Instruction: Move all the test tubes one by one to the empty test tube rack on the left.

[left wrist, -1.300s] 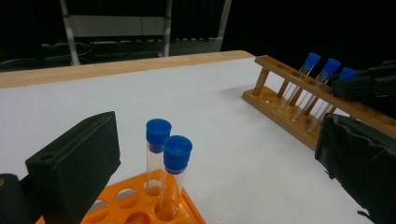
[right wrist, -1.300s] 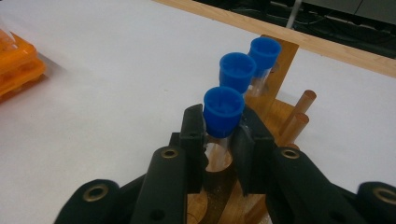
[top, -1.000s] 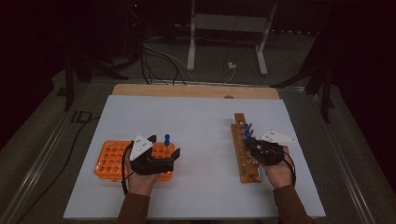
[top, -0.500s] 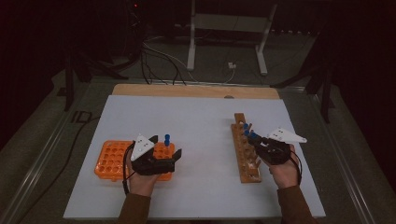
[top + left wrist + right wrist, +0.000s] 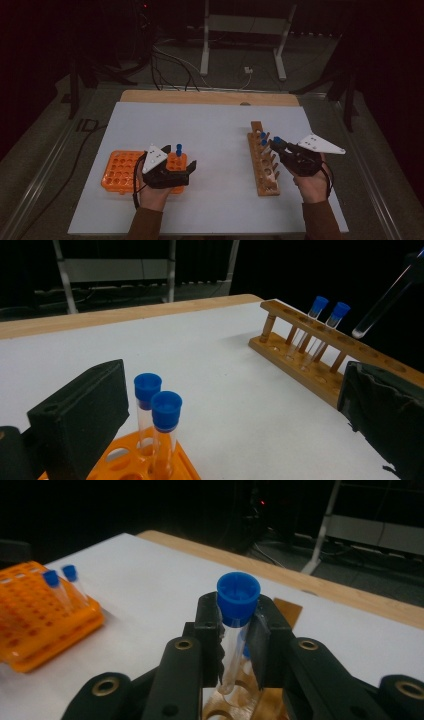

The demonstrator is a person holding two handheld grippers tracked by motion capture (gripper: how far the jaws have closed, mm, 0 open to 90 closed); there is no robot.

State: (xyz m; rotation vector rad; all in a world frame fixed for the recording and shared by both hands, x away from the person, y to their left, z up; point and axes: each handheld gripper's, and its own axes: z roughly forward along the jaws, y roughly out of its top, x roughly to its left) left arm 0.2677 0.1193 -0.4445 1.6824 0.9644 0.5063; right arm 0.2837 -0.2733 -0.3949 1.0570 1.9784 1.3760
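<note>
Lifting a clear blue-capped test tube (image 5: 235, 625) clear of the wooden rack (image 5: 264, 162) at right, the right hand-held gripper (image 5: 278, 145) is clamping it under the cap (jaws closed tight); next, a carry left to the orange plastic rack (image 5: 120, 172).

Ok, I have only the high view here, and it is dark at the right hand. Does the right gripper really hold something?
Observer: Yes. In the right gripper view, the right gripper is shut on a clear tube, just under its blue cap.
Operator: Is the tube out of the rack?
Observer: The left gripper view shows its bottom tip in the air above the wooden rack, not in a hole.
Operator: And the left side?
Observer: Two blue-capped tubes stand in the orange rack, between the open jaws of the left gripper, untouched.
</note>
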